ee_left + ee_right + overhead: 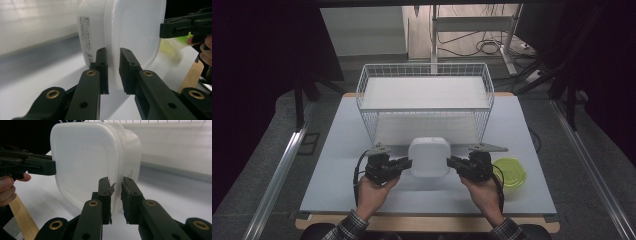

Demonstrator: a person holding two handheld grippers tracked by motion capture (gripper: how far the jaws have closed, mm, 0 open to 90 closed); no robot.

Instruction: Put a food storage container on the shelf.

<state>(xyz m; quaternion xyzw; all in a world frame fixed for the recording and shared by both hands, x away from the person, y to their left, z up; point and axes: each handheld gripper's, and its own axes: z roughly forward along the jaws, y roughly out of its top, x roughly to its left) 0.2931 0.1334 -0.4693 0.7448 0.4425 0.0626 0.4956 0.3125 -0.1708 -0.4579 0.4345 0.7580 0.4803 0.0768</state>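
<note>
A white lidded plastic container point(429, 156) with rounded corners sits in front of the wire basket. My left gripper point(408, 163) is shut on the lid rim at its left edge, and my right gripper point(450, 161) is shut on the rim at its right edge. In the left gripper view the jaws point(113, 53) pinch the container point(135, 32) rim, and its side carries a printed label. The right gripper view shows its jaws point(116, 181) clamped on the container point(82, 162) rim, with the left gripper point(30, 166) at the far side. I cannot tell whether the container rests on the table.
A white wire basket point(424, 95) with a white floor stands directly behind the container. A round container with a green lid point(510, 172) lies just right of my right hand. The grey-white table top point(337, 165) ends at a wooden front edge.
</note>
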